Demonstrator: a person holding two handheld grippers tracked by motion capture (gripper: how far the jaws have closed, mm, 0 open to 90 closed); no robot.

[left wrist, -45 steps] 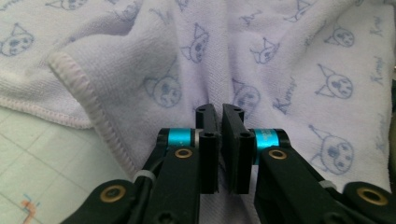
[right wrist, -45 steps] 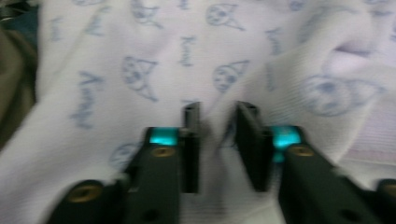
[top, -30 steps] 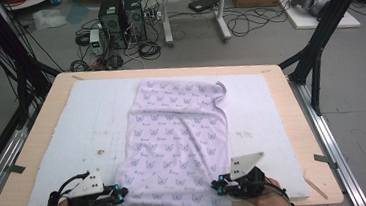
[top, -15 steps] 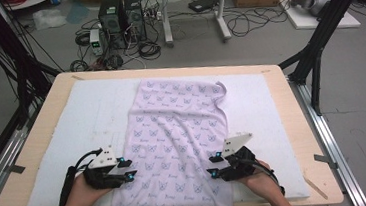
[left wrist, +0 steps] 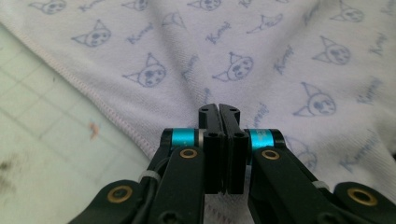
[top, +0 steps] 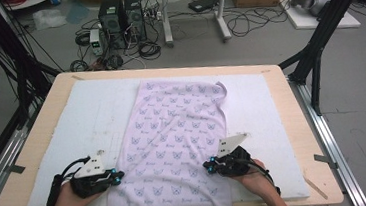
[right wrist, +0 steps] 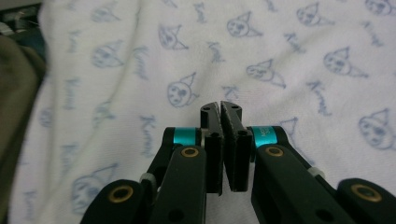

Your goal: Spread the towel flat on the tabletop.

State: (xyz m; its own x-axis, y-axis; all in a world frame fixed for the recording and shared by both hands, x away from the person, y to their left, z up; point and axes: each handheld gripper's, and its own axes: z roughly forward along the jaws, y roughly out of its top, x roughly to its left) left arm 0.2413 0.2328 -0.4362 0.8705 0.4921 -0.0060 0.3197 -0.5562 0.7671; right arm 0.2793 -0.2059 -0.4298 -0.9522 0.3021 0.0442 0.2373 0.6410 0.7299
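A lilac cloth (top: 173,134) printed with small blue cat faces lies lengthwise on a white mat (top: 96,110), its near end hanging over the table's front edge. My left gripper (top: 119,176) is at the cloth's left hem near the front. In the left gripper view its jaws are pressed together (left wrist: 219,108) and a crease in the cloth (left wrist: 261,46) runs into the tips. My right gripper (top: 207,167) is at the cloth's right edge, level with the left one. There the jaws meet at the tips (right wrist: 220,105) against the cloth (right wrist: 280,46).
The mat covers most of a wooden table (top: 63,81). Bare mat lies to both sides of the cloth. On the floor beyond the table stand computer towers (top: 118,13) and loose cables. Black frame struts (top: 316,46) rise at the right and left.
Both grippers have moved away from the table's front edge and farther up the cloth's sides. The cloth now lies flatter and straighter, with fewer folds.
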